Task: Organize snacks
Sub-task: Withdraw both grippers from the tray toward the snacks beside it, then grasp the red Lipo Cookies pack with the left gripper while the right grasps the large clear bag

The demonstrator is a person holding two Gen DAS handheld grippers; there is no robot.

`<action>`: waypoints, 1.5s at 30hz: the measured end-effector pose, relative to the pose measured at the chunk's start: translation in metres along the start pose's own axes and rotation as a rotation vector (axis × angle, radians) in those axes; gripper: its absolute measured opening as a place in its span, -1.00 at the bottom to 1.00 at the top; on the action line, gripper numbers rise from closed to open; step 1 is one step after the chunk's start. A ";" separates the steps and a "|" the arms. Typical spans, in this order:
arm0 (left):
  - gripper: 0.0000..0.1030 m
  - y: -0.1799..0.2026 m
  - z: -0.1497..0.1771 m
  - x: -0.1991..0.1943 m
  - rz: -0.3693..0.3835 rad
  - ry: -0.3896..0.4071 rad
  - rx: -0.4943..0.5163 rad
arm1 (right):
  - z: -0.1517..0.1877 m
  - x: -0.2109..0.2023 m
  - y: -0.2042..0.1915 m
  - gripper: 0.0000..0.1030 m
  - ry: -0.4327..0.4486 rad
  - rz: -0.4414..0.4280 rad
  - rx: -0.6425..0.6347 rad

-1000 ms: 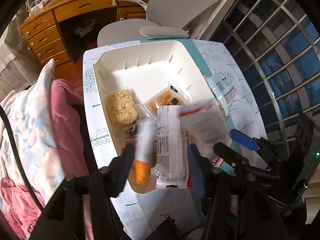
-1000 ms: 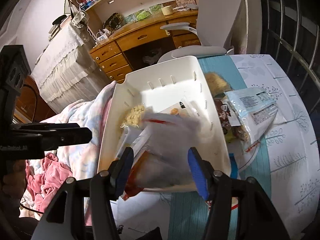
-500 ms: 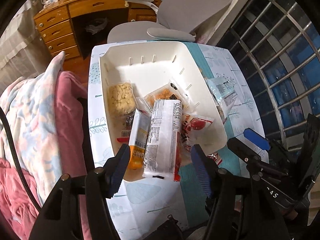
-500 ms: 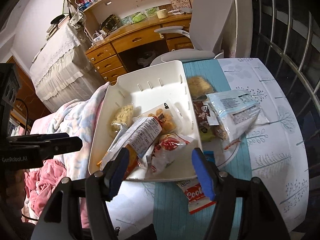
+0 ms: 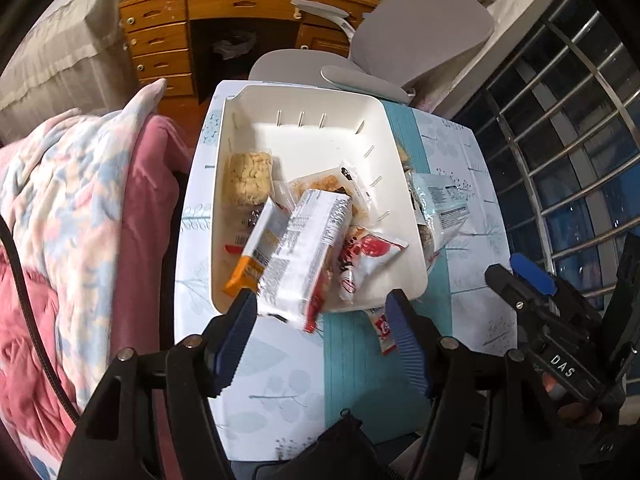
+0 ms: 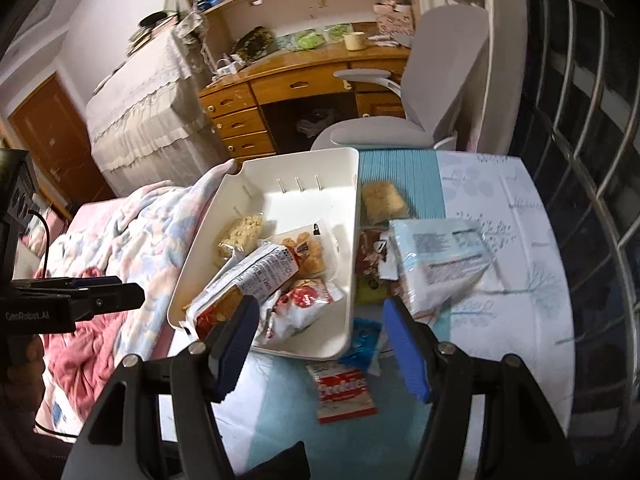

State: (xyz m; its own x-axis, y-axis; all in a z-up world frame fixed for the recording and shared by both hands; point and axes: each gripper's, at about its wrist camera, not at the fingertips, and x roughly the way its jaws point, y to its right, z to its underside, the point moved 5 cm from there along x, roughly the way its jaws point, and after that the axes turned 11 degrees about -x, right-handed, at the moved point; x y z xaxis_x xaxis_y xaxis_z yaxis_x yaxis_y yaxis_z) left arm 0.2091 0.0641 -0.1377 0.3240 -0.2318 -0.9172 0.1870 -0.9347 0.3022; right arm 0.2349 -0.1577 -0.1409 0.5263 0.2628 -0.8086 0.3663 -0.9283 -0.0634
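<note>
Both your grippers, left (image 5: 320,336) and right (image 6: 318,344), wide apart, holding nothing | white bin (image 6: 352,248) heaped at near end; long white packet (image 5: 304,252) overhangs rim | cookie packet (image 6: 344,386) on table | risk: nudging the bin tips that packet out.

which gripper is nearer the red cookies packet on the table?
Right. The right gripper hovers open just above and behind the cookies packet; the left gripper sits open further left, over the white bin's near rim.

Far half of white bin (image 5: 320,140) open; near half choked with packets (image 5: 304,256) (piled, overhanging rim).
</note>
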 end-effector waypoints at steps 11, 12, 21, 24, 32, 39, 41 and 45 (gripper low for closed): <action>0.40 0.031 0.039 0.012 -0.005 -0.001 -0.139 | 0.001 -0.015 0.037 0.28 -0.015 -0.030 -0.198; 0.40 0.034 0.042 0.014 -0.006 -0.001 -0.151 | 0.003 -0.015 0.042 0.30 -0.019 -0.038 -0.213; 0.44 0.065 0.081 0.050 -0.017 -0.055 -0.229 | 0.028 -0.006 0.064 0.41 -0.082 -0.066 -0.320; 0.46 0.073 0.091 0.065 -0.025 -0.075 -0.251 | 0.038 0.000 0.068 0.41 -0.102 -0.059 -0.372; 0.50 0.084 0.107 0.110 -0.068 -0.101 -0.289 | 0.050 0.023 0.081 0.41 -0.124 0.035 -0.578; 0.50 0.092 0.113 0.156 -0.121 -0.122 -0.281 | 0.042 0.063 0.099 0.41 -0.142 0.083 -0.737; 0.50 0.095 0.112 0.170 -0.135 -0.129 -0.280 | 0.043 0.077 0.104 0.41 -0.153 0.088 -0.775; 0.50 0.097 0.112 0.189 -0.147 -0.139 -0.309 | 0.049 0.106 0.111 0.41 -0.178 0.109 -0.843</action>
State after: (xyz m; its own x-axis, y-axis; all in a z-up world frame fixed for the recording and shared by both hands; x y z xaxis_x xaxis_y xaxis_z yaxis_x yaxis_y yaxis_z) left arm 0.1841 -0.1002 -0.3107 0.1481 -0.1554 -0.9767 0.5002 -0.8402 0.2095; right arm 0.2936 -0.2461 -0.2622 0.4894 0.0728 -0.8690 0.8043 -0.4227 0.4176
